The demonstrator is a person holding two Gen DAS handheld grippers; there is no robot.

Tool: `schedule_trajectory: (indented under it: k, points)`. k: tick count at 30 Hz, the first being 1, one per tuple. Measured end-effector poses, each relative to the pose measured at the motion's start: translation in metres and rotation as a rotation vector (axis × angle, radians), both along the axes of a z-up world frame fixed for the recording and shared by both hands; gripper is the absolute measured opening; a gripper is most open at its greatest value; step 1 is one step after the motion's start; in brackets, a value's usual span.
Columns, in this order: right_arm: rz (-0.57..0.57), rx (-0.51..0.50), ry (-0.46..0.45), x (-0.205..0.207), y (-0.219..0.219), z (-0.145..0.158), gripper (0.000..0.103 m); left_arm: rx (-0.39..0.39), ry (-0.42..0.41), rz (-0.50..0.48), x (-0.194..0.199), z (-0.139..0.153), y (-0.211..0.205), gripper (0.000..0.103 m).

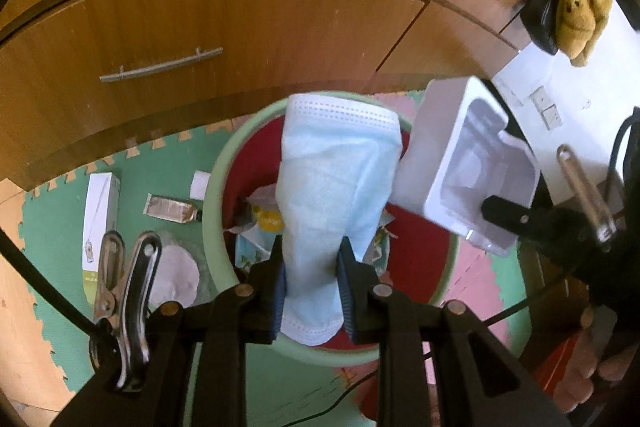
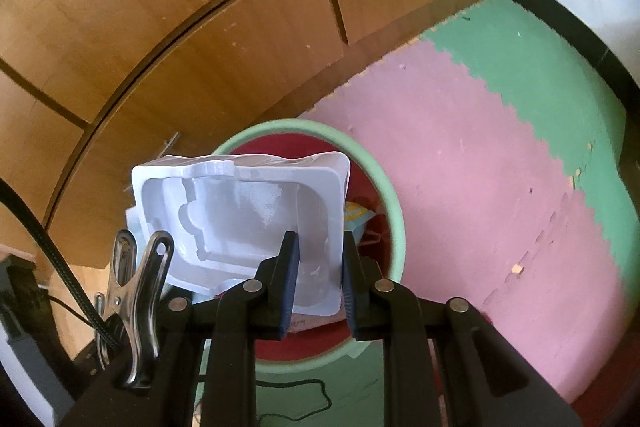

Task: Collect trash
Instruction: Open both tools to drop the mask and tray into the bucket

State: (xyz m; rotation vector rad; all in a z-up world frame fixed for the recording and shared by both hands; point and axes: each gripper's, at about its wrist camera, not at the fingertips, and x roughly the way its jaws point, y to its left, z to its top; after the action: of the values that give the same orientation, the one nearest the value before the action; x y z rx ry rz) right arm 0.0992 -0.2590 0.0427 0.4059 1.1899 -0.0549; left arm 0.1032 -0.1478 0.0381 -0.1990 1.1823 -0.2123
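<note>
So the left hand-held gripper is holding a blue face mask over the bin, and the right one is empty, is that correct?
Not quite: the right hand-held gripper is not empty; it grips a white plastic tray, as the right wrist view shows. The left hand-held gripper does hold the mask over the bin.

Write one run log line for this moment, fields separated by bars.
left gripper: shut on face mask | right gripper: shut on white plastic tray | both above green bin | nothing released
</note>
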Motion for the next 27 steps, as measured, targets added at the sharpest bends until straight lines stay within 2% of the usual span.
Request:
schedule_trajectory:
  k: [2,6,9,20,27]
  points:
    - [-0.009,0.006,0.006,0.000,-0.002,-0.001,0.021,0.014,0.014,-0.005,-0.001,-0.003,-0.002,0.024]
    - [-0.010,0.010,0.004,0.000,-0.003,-0.001,0.021,0.041,0.025,-0.018,-0.001,-0.005,-0.006,0.038]
    - [-0.005,0.013,0.004,0.001,-0.002,-0.001,0.021,0.055,0.027,-0.022,-0.002,-0.006,-0.007,0.043]
    - [0.001,0.009,0.005,0.008,0.002,-0.009,0.022,0.053,0.043,0.022,-0.001,-0.003,0.006,0.043]
    - [0.004,-0.015,0.053,0.022,0.011,-0.026,0.022,0.048,0.047,0.039,-0.002,-0.001,0.015,0.043]
